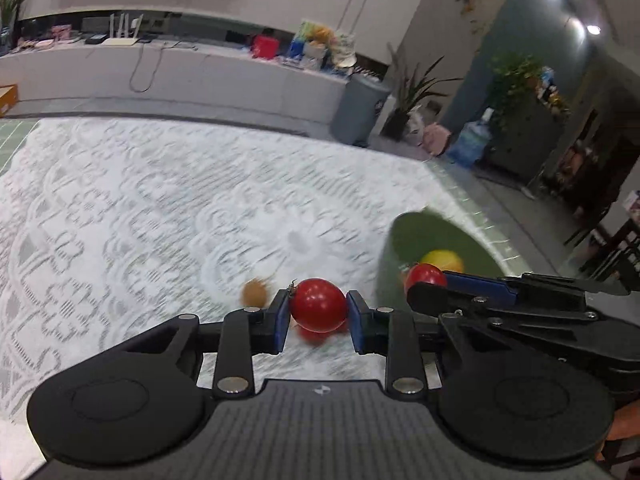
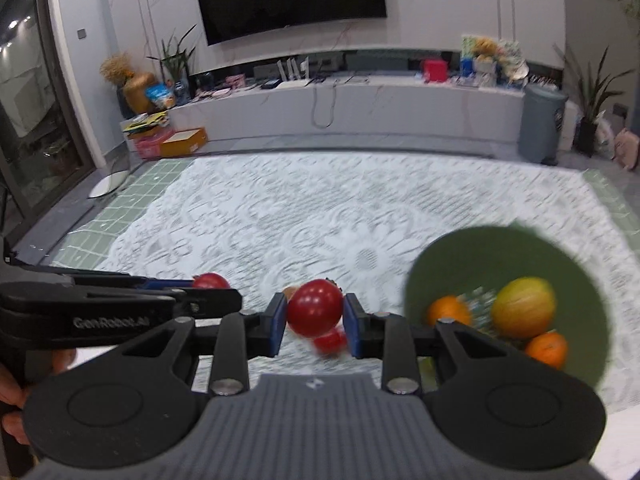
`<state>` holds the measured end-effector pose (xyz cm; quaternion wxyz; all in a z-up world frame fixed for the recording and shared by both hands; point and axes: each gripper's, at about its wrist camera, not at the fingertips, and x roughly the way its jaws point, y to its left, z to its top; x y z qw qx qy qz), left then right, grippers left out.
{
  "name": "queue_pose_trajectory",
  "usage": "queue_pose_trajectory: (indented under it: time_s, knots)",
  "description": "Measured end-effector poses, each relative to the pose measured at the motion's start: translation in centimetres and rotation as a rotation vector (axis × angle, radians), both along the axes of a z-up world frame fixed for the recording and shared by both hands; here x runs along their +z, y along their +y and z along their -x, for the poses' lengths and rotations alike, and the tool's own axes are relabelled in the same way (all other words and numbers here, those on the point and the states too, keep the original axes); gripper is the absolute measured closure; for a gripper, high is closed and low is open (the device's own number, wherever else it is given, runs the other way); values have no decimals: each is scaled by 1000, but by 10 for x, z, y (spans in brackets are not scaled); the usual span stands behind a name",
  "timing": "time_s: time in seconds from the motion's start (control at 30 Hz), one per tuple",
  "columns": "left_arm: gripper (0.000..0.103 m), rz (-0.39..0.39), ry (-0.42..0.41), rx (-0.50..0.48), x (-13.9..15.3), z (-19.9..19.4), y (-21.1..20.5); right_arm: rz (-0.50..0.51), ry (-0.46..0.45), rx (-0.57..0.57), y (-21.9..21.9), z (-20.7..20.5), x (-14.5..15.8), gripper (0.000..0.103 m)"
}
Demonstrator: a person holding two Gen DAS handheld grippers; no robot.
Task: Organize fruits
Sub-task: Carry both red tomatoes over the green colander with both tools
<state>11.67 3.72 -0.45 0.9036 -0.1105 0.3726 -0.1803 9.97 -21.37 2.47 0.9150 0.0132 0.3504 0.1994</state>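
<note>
On the lace cloth (image 2: 280, 216) near the green bowl (image 2: 472, 252), both grippers are at work, each with a fruit of its own. Left gripper (image 1: 319, 312) pinches a red tomato (image 1: 318, 304) between its blue pads, clear of the cloth as far as the blur allows; right gripper (image 2: 314, 314) pinches another tomato (image 2: 315, 307) the same way. Neither tomato is in the bowl yet. Already in the bowl lie a yellow-green fruit (image 2: 524, 307) and two oranges (image 2: 448, 310), one at the near rim (image 2: 546, 348), so part of the sorting looks done. Left on the cloth are at least one more small red fruit (image 2: 330, 340), seen just below the right gripper's tomato, and a small brown fruit (image 1: 254, 292) beside the left gripper; what kind it is I cannot tell. From the left view the bowl sits to the right, beyond the other gripper, so the right hand's tomato is the nearer to it. By my reading the task is about midway: two tomatoes to be carried and dropped, then the strays on the cloth gathered.
</note>
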Motion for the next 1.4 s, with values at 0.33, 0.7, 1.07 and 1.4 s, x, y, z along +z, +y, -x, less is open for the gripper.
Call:
queue_pose_trajectory:
  time_s: [0.33,0.7,1.07,1.4]
  knots:
    - [70,12,-38,-151,19,-19,-65,117,0,-124,-60,-11,24,76]
    - [70,-69,2,-306,-2,-44,-129,245,106,-201,-102,-29,11,76]
    - [70,-124,50,-358,-25,-58,-152,333,188,-211,-118,-48,-14,76]
    - [70,-189,86,-354,-41,-68,-161,365,230,-222,-124,-62,-29,75]
